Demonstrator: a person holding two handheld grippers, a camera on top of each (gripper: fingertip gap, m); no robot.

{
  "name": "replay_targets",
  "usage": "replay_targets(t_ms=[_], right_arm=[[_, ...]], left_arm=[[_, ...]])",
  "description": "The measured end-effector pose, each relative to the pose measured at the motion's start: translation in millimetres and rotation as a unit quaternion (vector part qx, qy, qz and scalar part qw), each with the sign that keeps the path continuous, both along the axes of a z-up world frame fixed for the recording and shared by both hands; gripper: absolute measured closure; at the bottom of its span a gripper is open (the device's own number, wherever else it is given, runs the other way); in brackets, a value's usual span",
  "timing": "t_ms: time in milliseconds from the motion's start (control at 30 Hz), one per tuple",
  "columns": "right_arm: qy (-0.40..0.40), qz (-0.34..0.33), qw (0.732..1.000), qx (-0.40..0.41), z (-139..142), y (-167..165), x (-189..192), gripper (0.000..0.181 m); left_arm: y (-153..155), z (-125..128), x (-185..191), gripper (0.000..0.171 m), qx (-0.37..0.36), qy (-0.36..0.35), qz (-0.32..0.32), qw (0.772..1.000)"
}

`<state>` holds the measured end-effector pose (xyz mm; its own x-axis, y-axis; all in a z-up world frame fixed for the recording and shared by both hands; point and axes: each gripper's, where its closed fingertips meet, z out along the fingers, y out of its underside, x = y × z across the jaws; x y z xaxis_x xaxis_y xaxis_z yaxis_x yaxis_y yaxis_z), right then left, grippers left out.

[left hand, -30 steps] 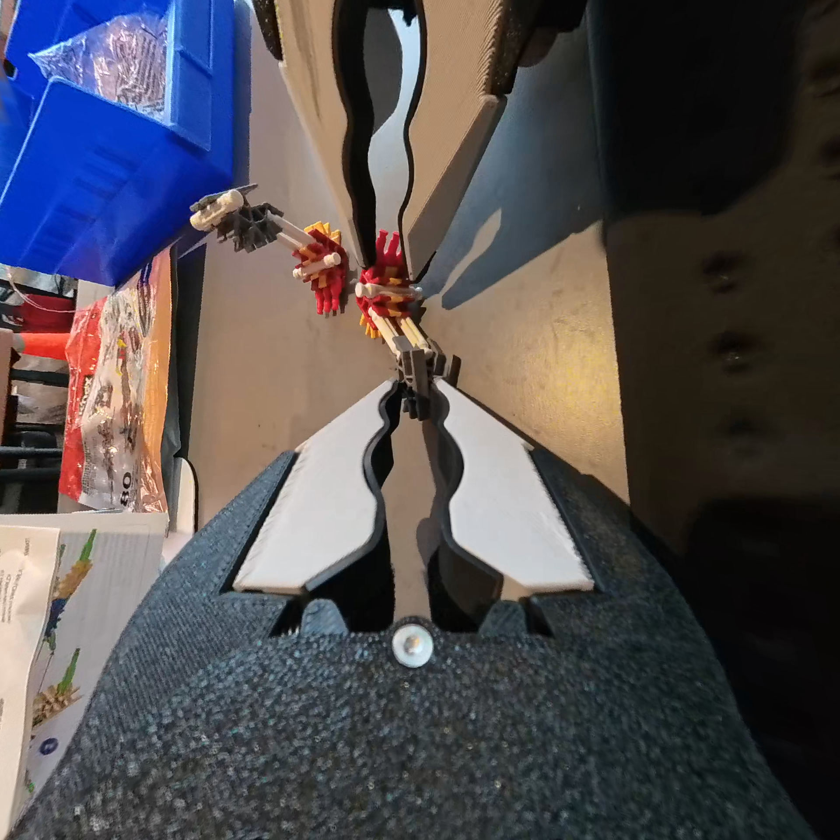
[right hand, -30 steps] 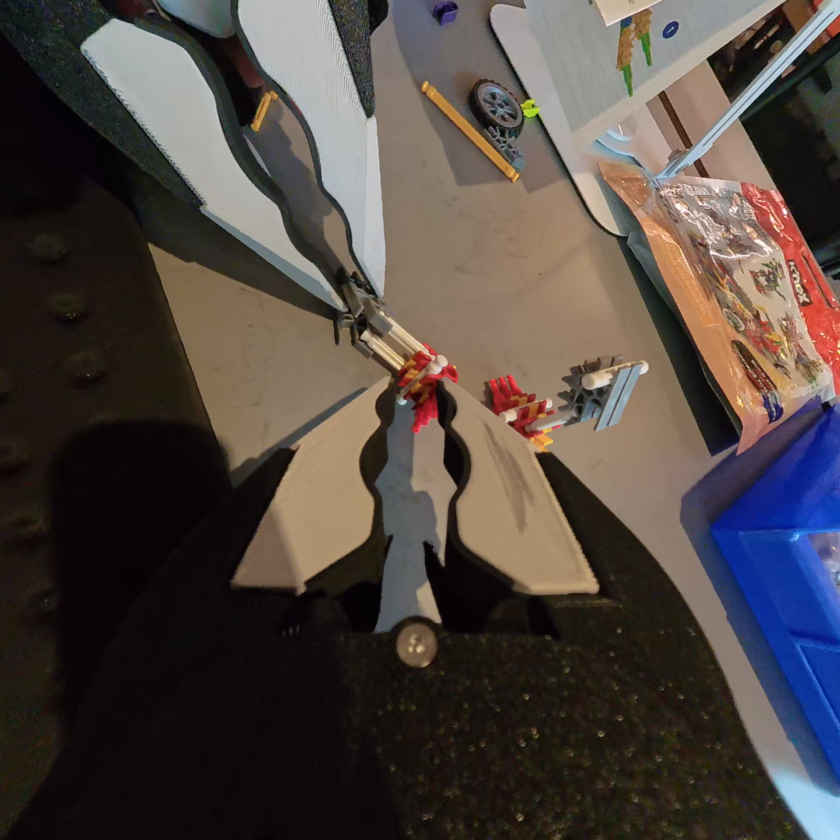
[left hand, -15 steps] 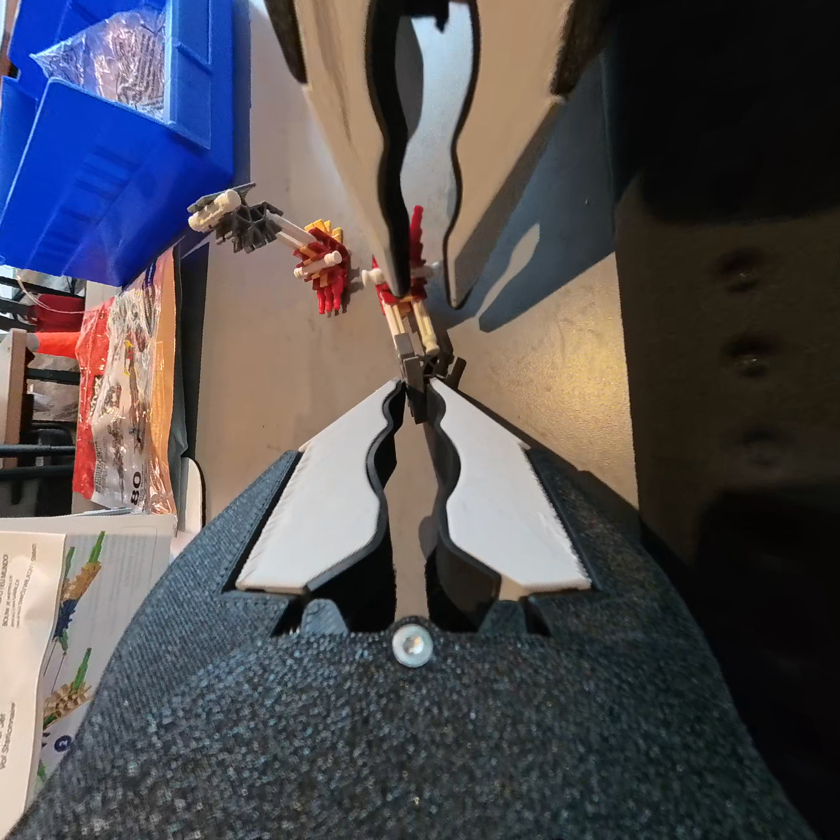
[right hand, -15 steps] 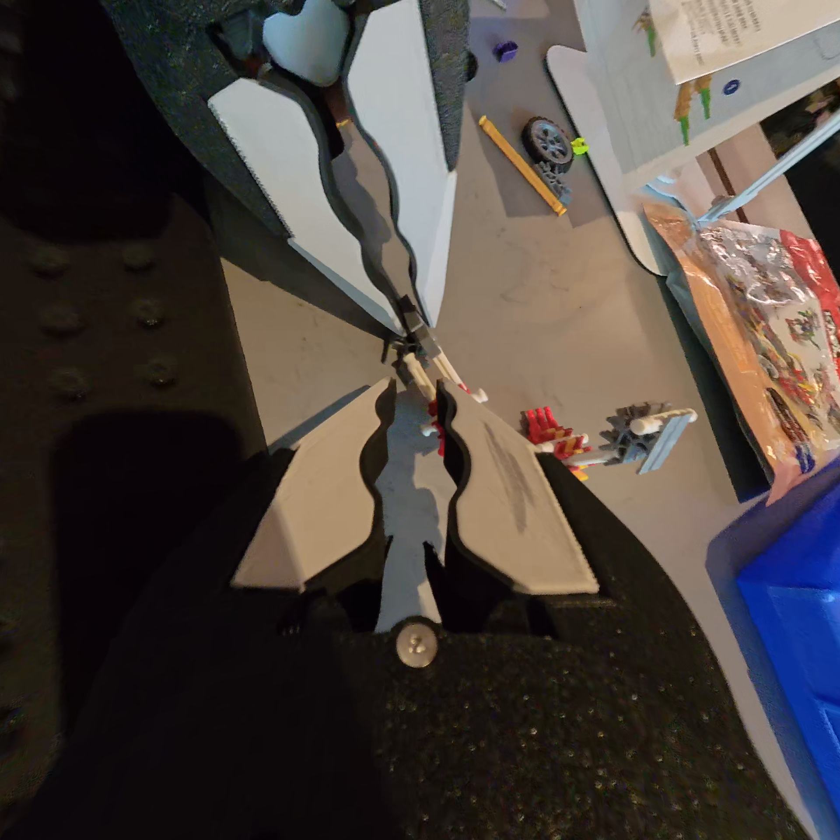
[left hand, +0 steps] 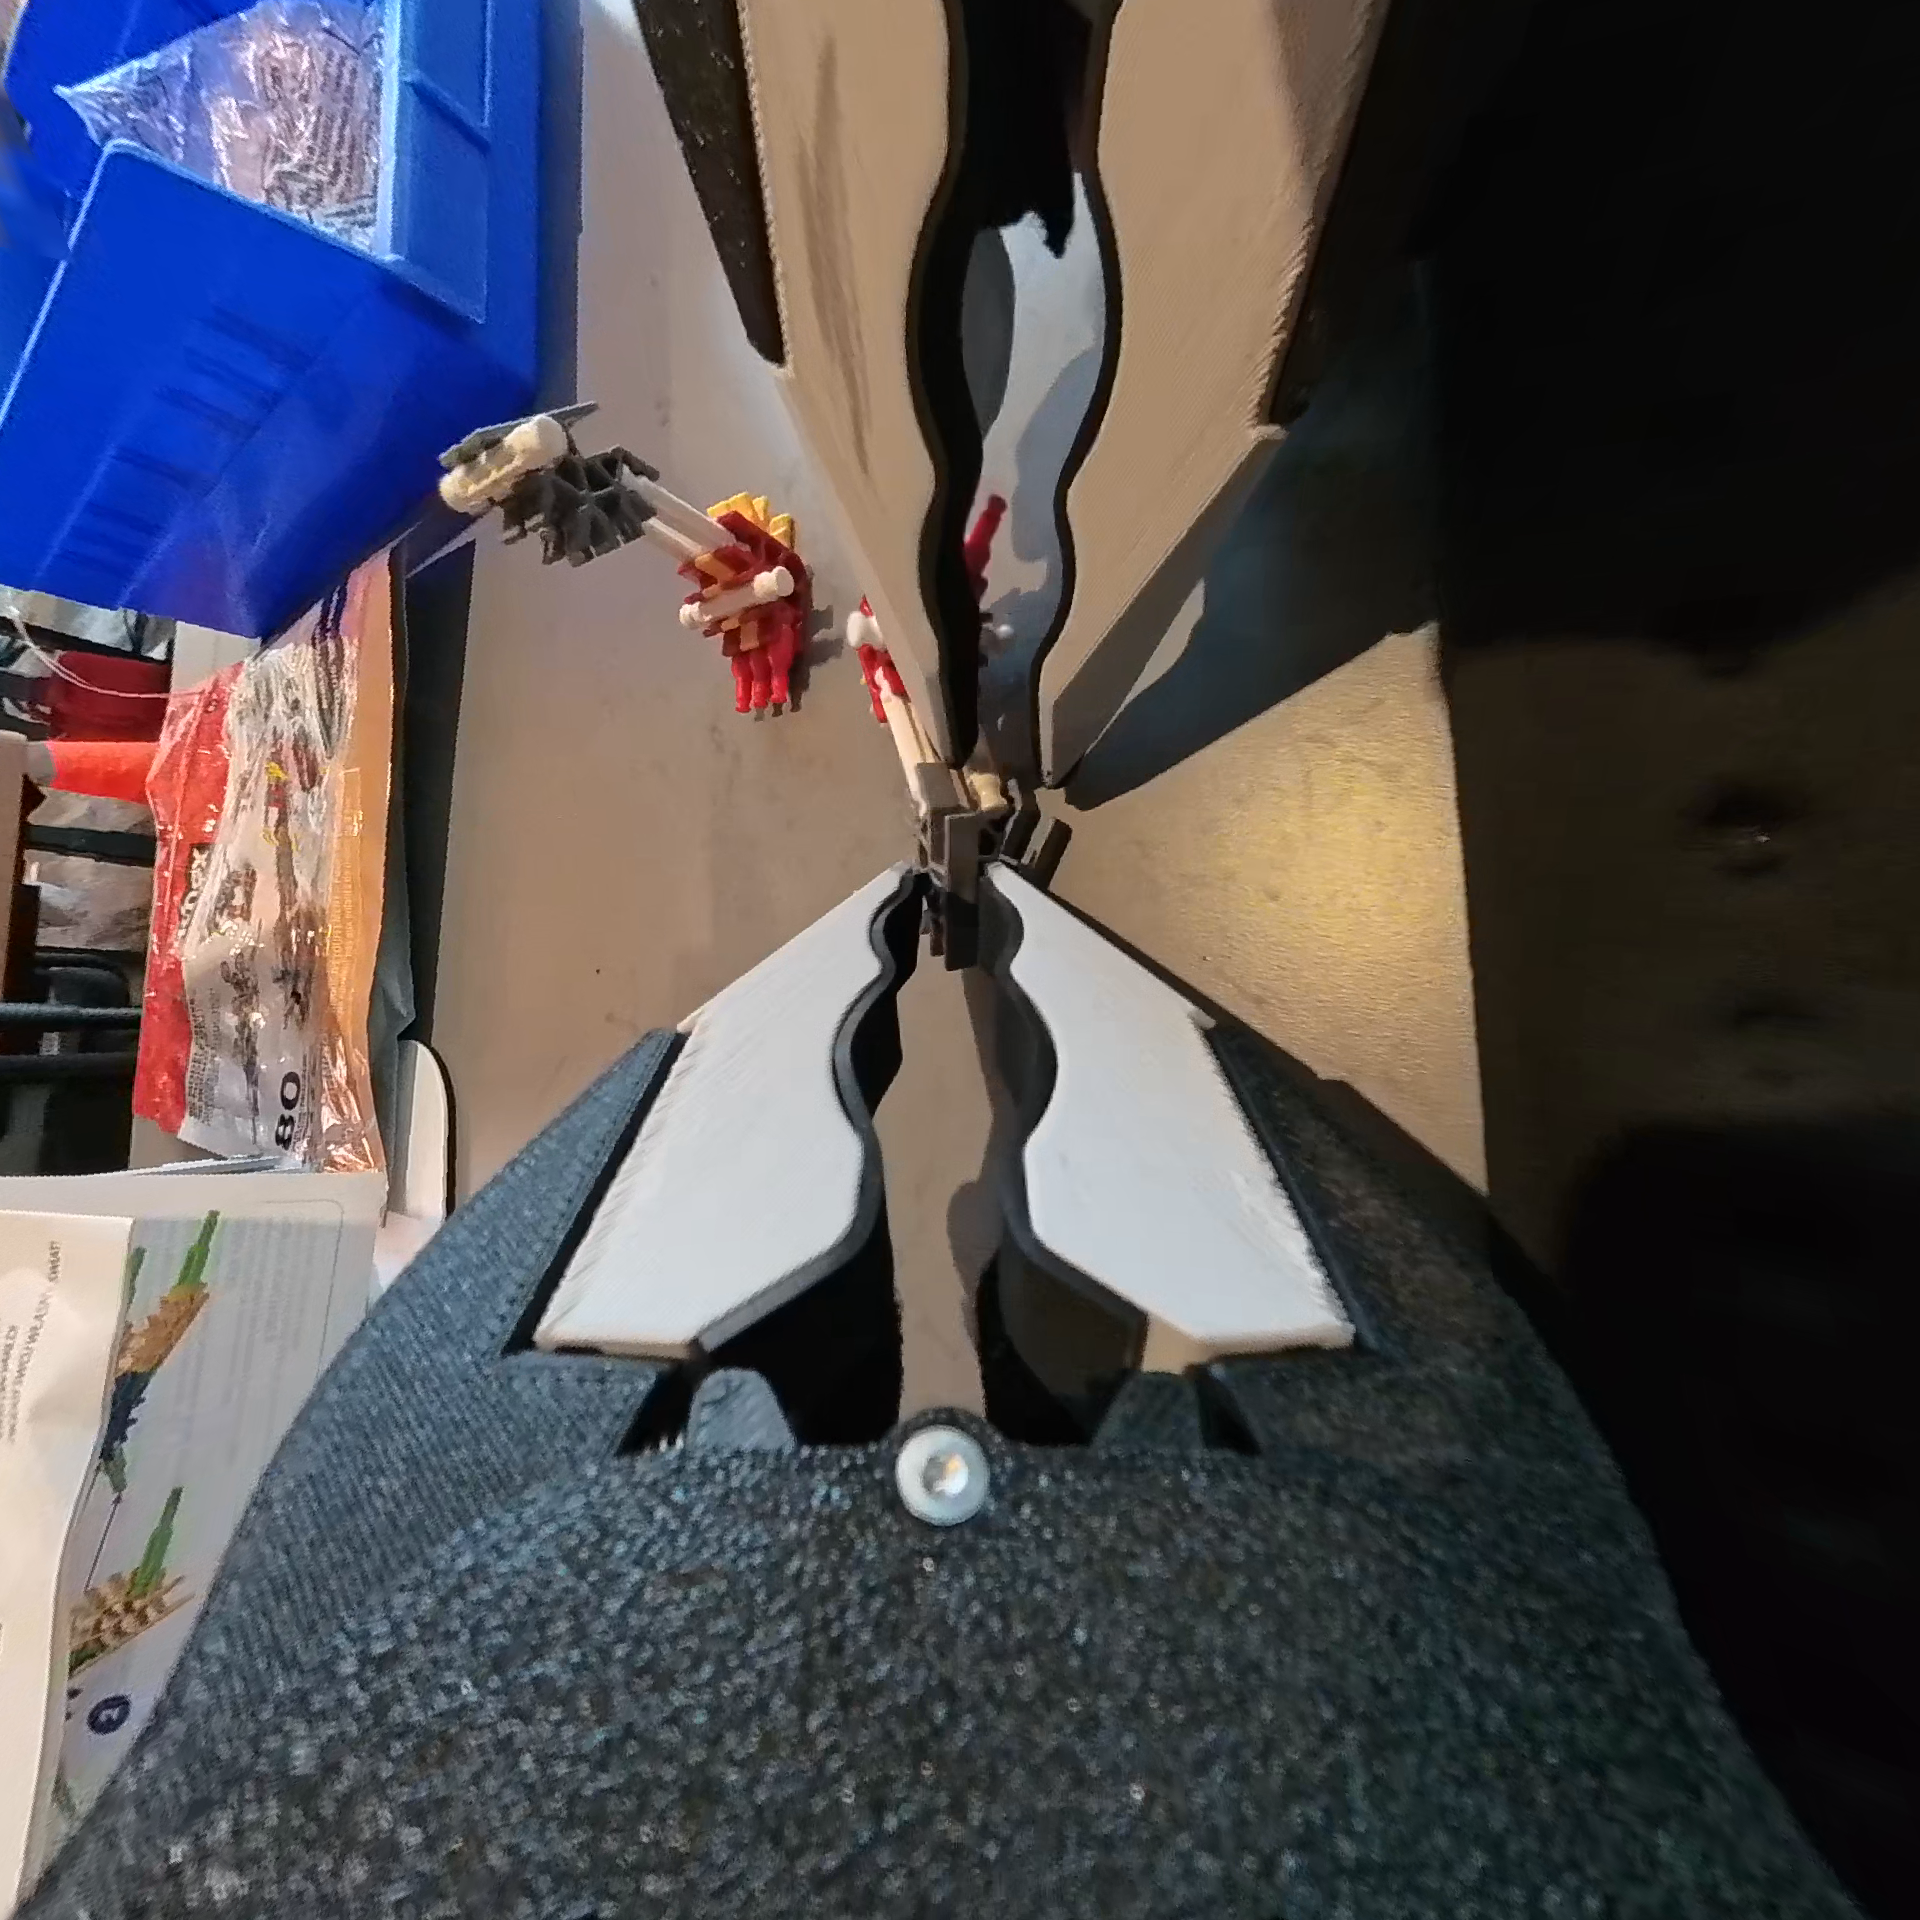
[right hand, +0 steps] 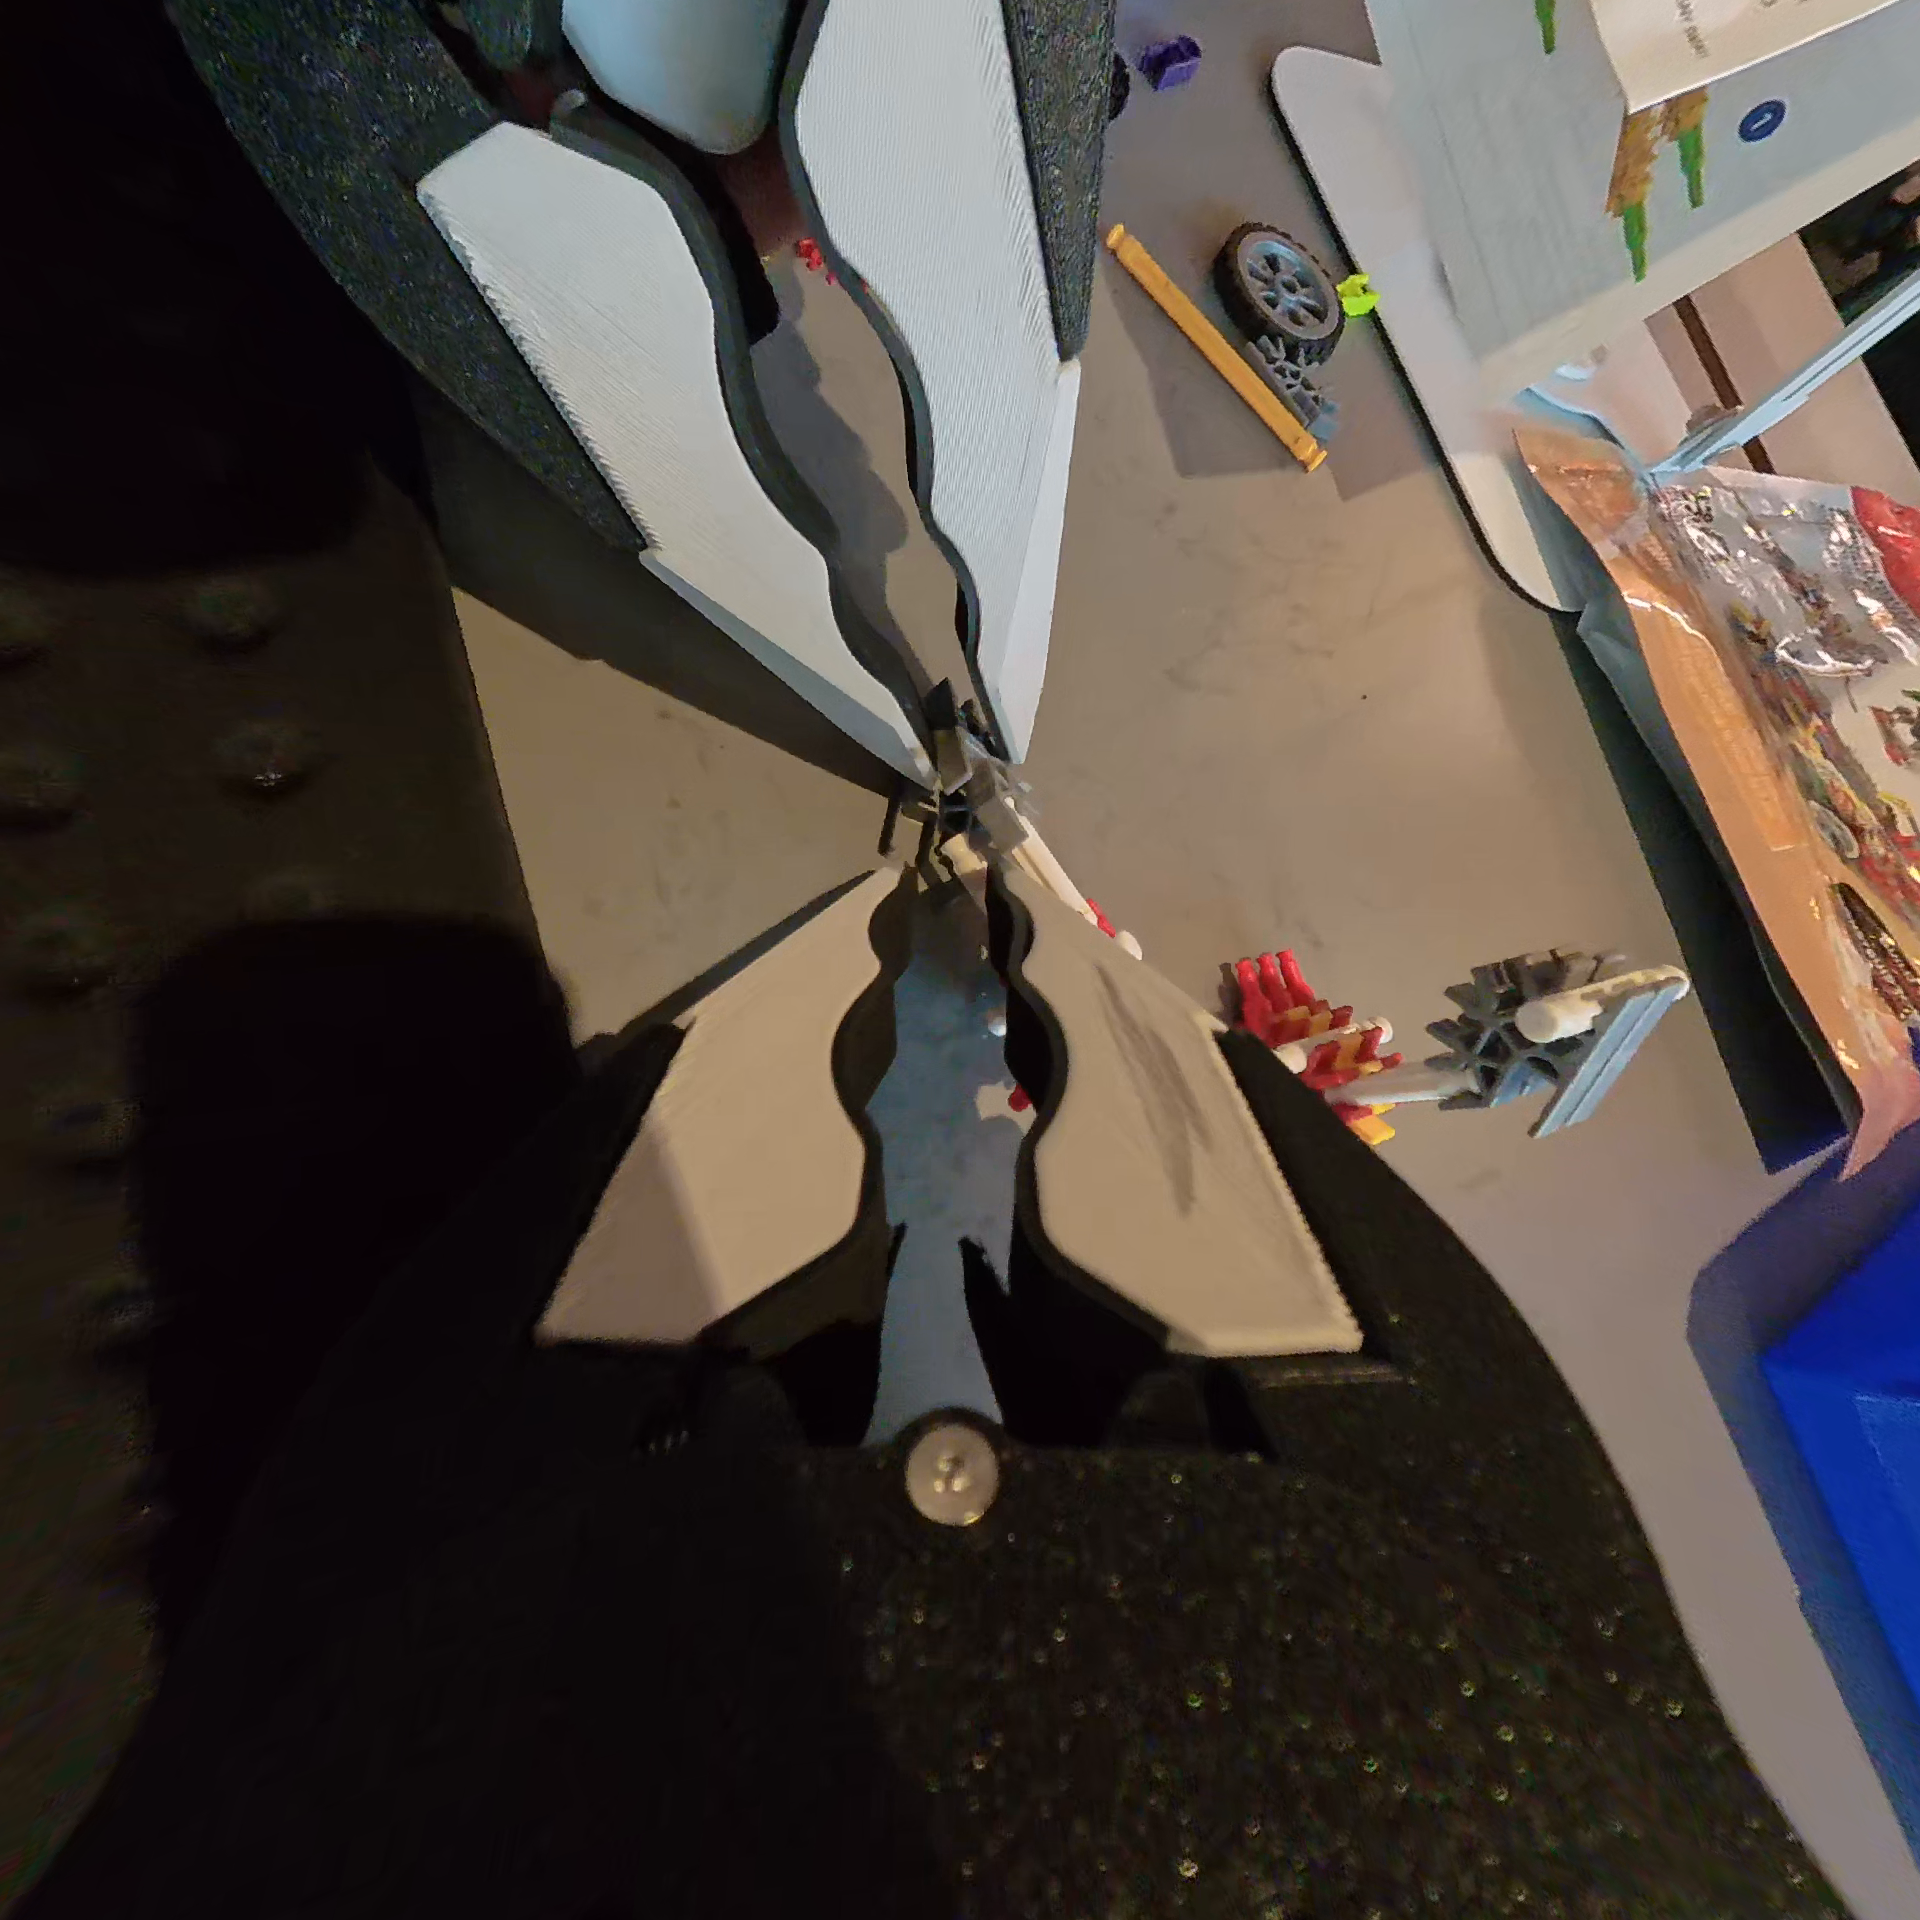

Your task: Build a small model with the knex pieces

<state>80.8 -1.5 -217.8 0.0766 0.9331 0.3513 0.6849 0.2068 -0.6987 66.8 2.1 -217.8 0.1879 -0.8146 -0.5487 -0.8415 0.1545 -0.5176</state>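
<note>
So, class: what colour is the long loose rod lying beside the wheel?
Yellow rod, clearest in the right wrist view.

Left wrist view close over the counter [left hand: 582, 831], looking along its own fingers [left hand: 748, 1164], right wrist view facing back the opposite way, just as near, both sharing the small toy assembly [left hand: 961, 831] [right hand: 961, 800] between the tips, blue bin [left hand: 239, 416] [right hand: 1860, 1455] at the edge of each
</note>
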Motion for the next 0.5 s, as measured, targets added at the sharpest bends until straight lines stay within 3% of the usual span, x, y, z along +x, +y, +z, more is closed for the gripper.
replay_targets(t_ms=[500], right_arm=[[0.003,-0.001,1.0,0.018,-0.6,2.0,1.4,0.173]], left_arm=[[0.8,0.0,0.5,0.16,-0.007,-0.006,0.002,1.0]])
